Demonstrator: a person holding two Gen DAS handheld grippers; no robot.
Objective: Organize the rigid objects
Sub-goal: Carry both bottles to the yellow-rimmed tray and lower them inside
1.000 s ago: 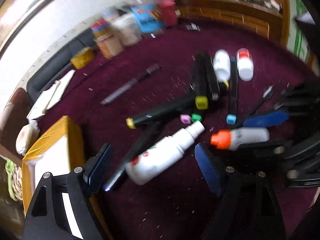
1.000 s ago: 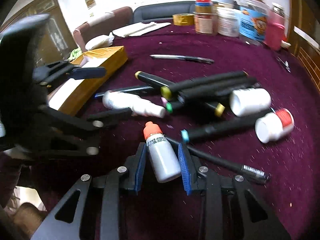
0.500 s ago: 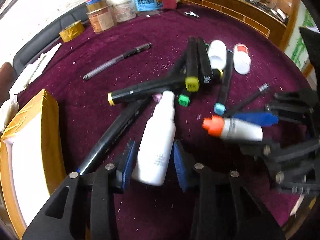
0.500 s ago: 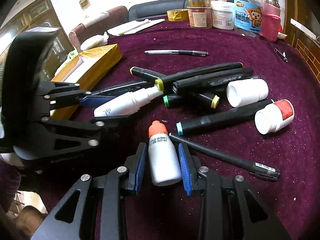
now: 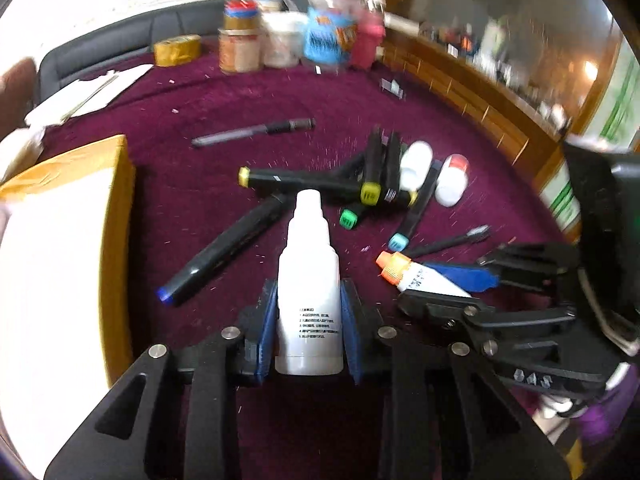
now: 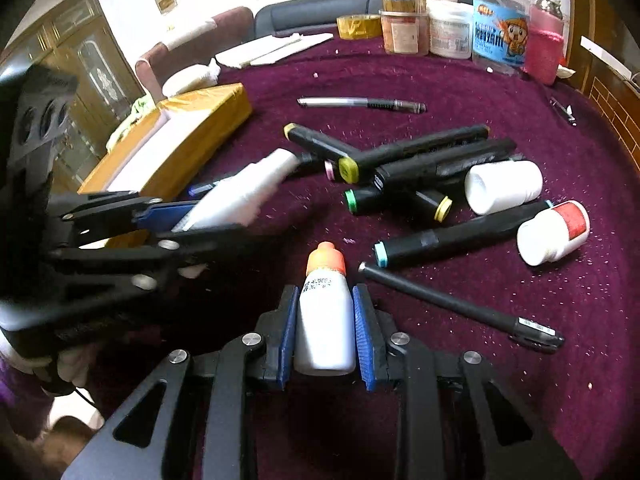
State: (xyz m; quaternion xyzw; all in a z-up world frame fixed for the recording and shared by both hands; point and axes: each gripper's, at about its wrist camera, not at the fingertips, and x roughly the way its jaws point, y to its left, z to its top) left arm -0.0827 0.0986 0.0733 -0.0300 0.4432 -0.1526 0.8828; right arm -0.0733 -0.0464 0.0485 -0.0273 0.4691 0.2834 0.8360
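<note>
My left gripper (image 5: 308, 328) is shut on a tall white spray bottle (image 5: 309, 280) and holds it above the purple cloth; the bottle also shows blurred in the right wrist view (image 6: 244, 196). My right gripper (image 6: 325, 332) is shut on a small white bottle with an orange cap (image 6: 326, 312), also seen in the left wrist view (image 5: 416, 278). Several black markers (image 6: 420, 160) with coloured caps lie in a heap mid-table, with two white pill bottles (image 6: 504, 188) (image 6: 554, 232) beside them. Two thin pens (image 6: 360, 103) (image 6: 460, 306) lie apart.
An open yellow box (image 5: 60, 240) stands at the left of the table. Jars and a tape roll (image 6: 358, 26) stand along the far edge. Papers (image 6: 272, 48) lie at the back left. A wooden rail (image 5: 480, 96) borders the right side.
My left gripper closed on the white spray bottle and lifted it off the cloth. My right gripper still holds the orange-capped bottle, nearly unmoved.
</note>
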